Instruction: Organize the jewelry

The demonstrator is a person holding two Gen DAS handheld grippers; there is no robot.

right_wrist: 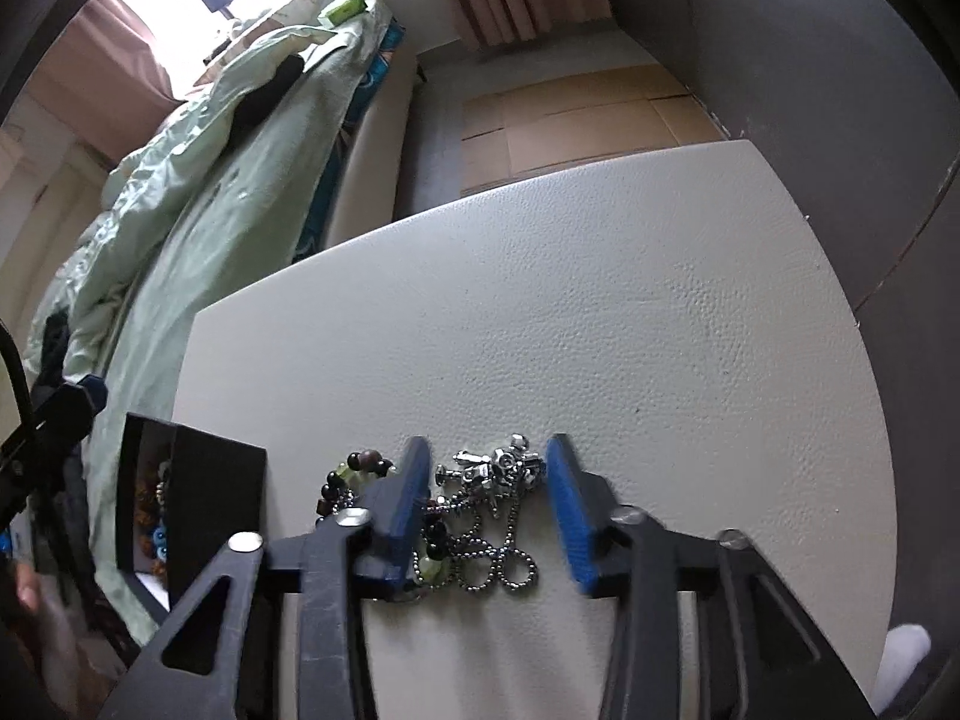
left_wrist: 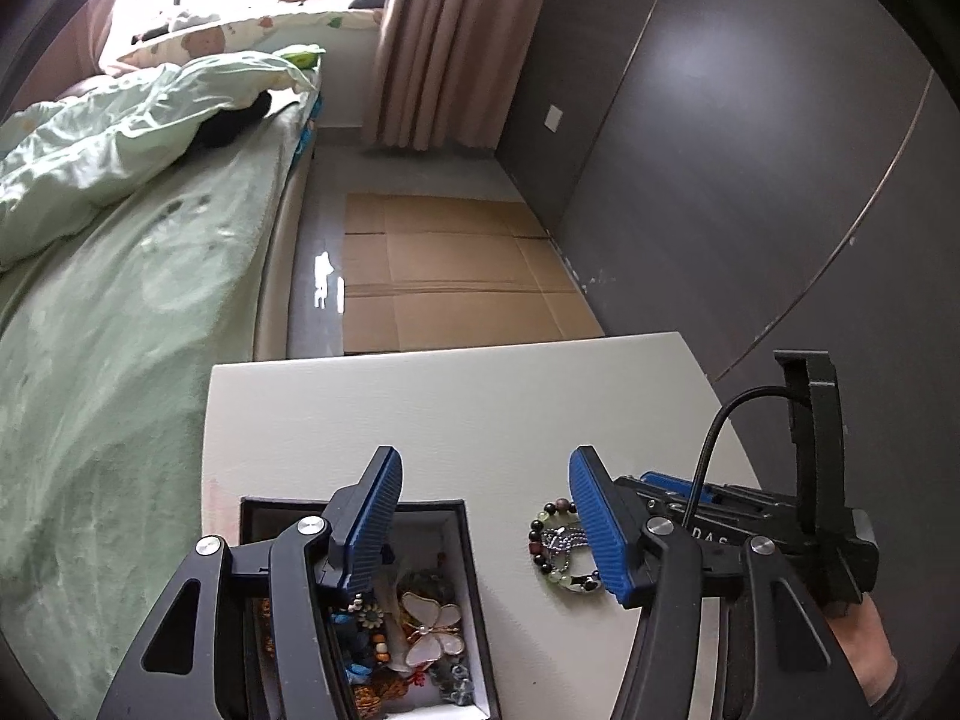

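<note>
- Left wrist view: black box (left_wrist: 468, 546) already holds assorted jewelry; left gripper (left_wrist: 486, 516) released, empty.
- Right gripper (right_wrist: 487, 504) straddles ball chain (right_wrist: 492, 546) and bead bracelet (right_wrist: 354, 471), unclenched; both remain on table (right_wrist: 600, 300).

Both grippers are black linkage frames with round silver pivot screws and ribbed blue finger pads. At lower right of the left wrist view, the right gripper (left_wrist: 666, 483) carries a black cable, white lettering, and a dark grey sleeve (left_wrist: 894, 693) shows beneath.
</note>
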